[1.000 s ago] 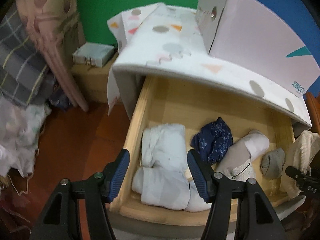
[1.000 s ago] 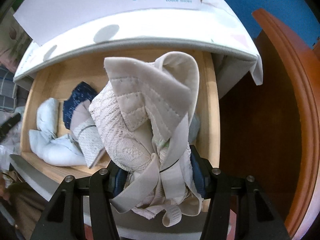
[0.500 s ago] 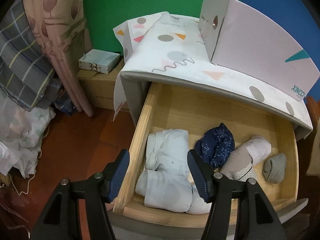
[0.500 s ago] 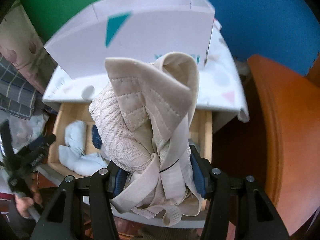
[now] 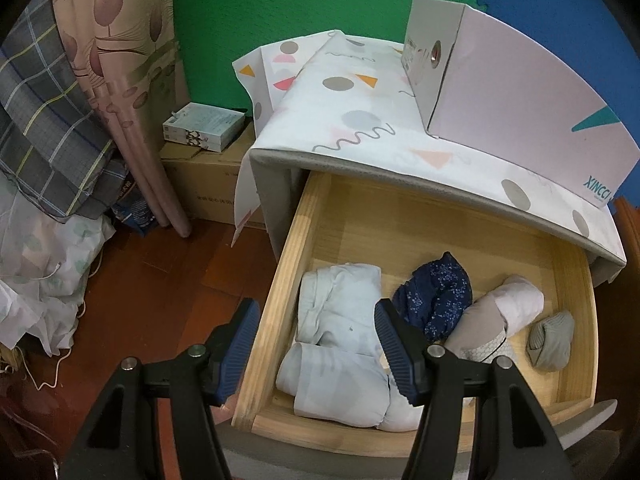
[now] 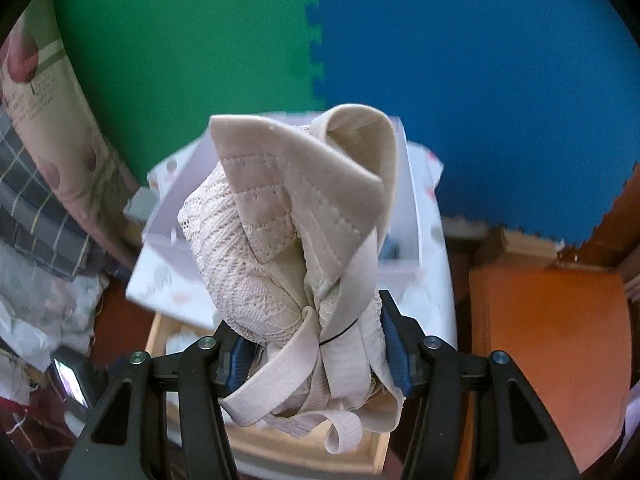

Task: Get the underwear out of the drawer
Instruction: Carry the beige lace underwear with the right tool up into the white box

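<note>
Left wrist view: left gripper (image 5: 316, 344) hangs with jaws spread wide and nothing between them, above the front-left corner of the open pale-wood drawer (image 5: 264, 340). Count inside the drawer: four pieces. One pale blue folded cotton bundle (image 5: 340, 344) at left; one navy speckled crumpled garment (image 5: 436, 296) just beside it; one rolled beige-and-white piece with a lace end (image 5: 496, 320); one small grey balled piece (image 5: 550, 340) near the right wall. On top of the cabinet, over a white patterned cloth (image 5: 360, 120): one white cardboard box printed XINCCI (image 5: 520, 108).

Right wrist view: right gripper (image 6: 316, 354) is clamped on one cream lace-and-elastic undergarment (image 6: 292, 232), bunched, straps dangling below the fingers. The garment is held in the air, above the drawer and clear of it; the drawer's front edge shows far below.

Judgement: one item is out, not yet set down. If all pieces are to come out, four remain, and the left gripper is placed for the pale blue bundle.
</note>
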Available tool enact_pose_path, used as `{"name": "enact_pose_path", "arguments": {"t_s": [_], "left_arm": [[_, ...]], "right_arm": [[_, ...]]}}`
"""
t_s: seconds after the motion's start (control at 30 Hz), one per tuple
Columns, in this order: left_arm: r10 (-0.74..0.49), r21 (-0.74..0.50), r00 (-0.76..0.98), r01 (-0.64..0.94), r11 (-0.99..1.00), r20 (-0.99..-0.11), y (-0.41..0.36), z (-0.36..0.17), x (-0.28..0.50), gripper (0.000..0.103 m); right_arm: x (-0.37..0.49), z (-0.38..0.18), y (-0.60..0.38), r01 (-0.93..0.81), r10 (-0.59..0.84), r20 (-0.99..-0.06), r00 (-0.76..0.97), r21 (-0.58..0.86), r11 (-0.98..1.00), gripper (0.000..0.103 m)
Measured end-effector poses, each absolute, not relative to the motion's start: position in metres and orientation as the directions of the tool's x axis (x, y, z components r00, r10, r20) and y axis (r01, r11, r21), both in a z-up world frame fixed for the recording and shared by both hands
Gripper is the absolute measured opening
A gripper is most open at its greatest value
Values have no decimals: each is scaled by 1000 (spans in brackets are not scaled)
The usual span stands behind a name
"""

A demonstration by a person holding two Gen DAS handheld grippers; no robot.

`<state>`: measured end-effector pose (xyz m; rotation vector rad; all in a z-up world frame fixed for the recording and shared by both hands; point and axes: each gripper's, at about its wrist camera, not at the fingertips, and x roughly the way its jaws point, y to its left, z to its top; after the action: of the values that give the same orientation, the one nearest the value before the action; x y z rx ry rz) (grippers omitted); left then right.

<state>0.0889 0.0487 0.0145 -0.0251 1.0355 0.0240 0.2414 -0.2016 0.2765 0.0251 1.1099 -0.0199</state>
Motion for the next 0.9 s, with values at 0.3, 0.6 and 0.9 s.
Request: {"name": "enact_pose_path", "arguments": {"t_s": [0.3,0.6,0.9], "left_arm": [[-4,-32,504,-46,998,-863,55,14,90,61],[-16,-35,516,-28,999,-856,53,15,89,61],[-18,-34,518,-22,999,-855,52,15,89,61]], "right_arm": [[322,284,-198,55,-60,-883,465,-39,998,52],[368,211,-211,136,-147,-933,330,-107,985,53],[360,162,-219,219,-139,-969,205,-93,971,54]]}}
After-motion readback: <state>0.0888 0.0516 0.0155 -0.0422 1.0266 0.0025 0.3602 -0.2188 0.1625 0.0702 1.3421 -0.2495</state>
